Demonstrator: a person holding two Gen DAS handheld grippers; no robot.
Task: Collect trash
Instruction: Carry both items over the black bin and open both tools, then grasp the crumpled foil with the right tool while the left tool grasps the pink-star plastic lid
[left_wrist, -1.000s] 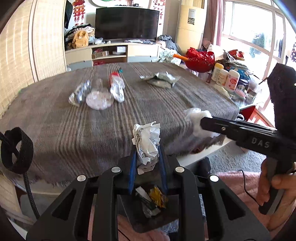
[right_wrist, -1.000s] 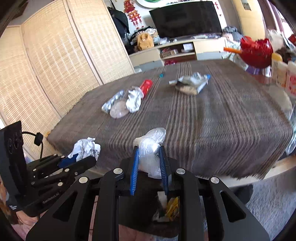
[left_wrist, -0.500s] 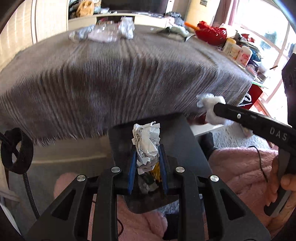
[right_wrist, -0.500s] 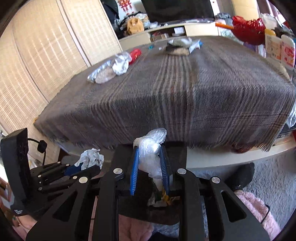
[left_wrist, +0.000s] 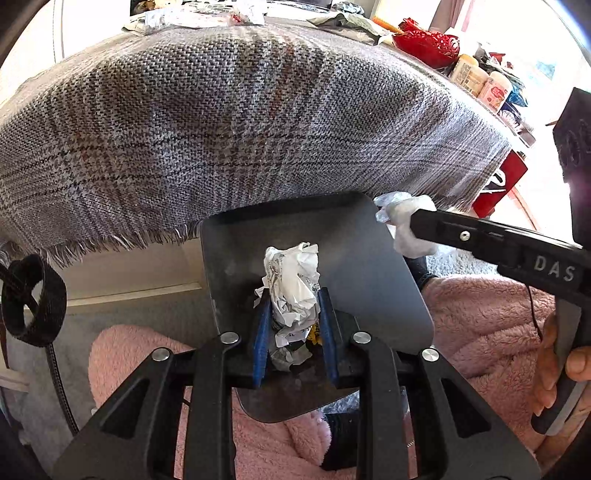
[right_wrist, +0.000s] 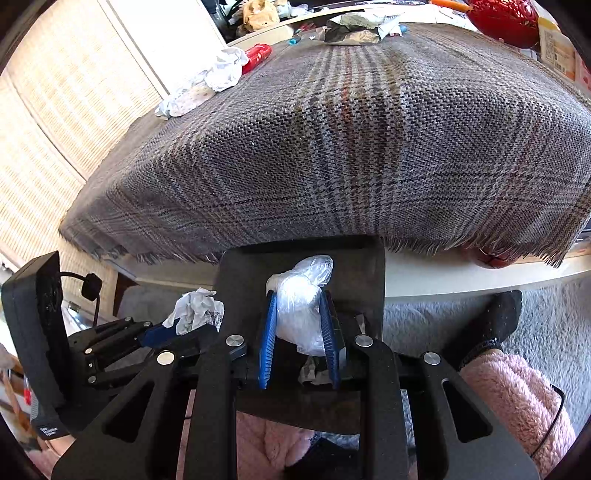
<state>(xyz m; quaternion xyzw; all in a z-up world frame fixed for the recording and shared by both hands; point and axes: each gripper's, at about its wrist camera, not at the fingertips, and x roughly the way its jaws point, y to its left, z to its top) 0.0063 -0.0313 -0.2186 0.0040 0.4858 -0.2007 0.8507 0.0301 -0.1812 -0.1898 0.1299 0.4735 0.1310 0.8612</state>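
- Down below the fringed edge of the tablecloth (left_wrist: 221, 129), right over the dark bin (left_wrist: 343, 236): looks like the drop-off step of the trash run.
- Gripping a crumpled paper wad (left_wrist: 293, 280) in the left gripper (left_wrist: 293, 293), blue pads touching it on both sides, though loosened a hair just now. Still pinched and upright, sitting above the bin's mouth.
- Squeezing a scrunched clear plastic bag (right_wrist: 299, 306) in the right gripper (right_wrist: 298, 295), pads pressed into it, also hanging over the bin, just beside the paper wad.
- Already some scraps at the bottom of the bin, white bits and something yellow, hard to tell what exactly.
- Next up, probably: just letting go. Needs both pairs of jaws opened wide enough for the stuff to fall free, with the tips kept inside the rim so nothing lands on the pink fleece underneath.
- Worth watching: plastic like that tends to cling to a pad, so maybe a little shake.
- Not done after that either. Still a heap of crumpled wrappers (right_wrist: 207, 81) and a silver pouch (right_wrist: 362, 29) lying well back on the cloth, so back up to the tabletop for another grab.
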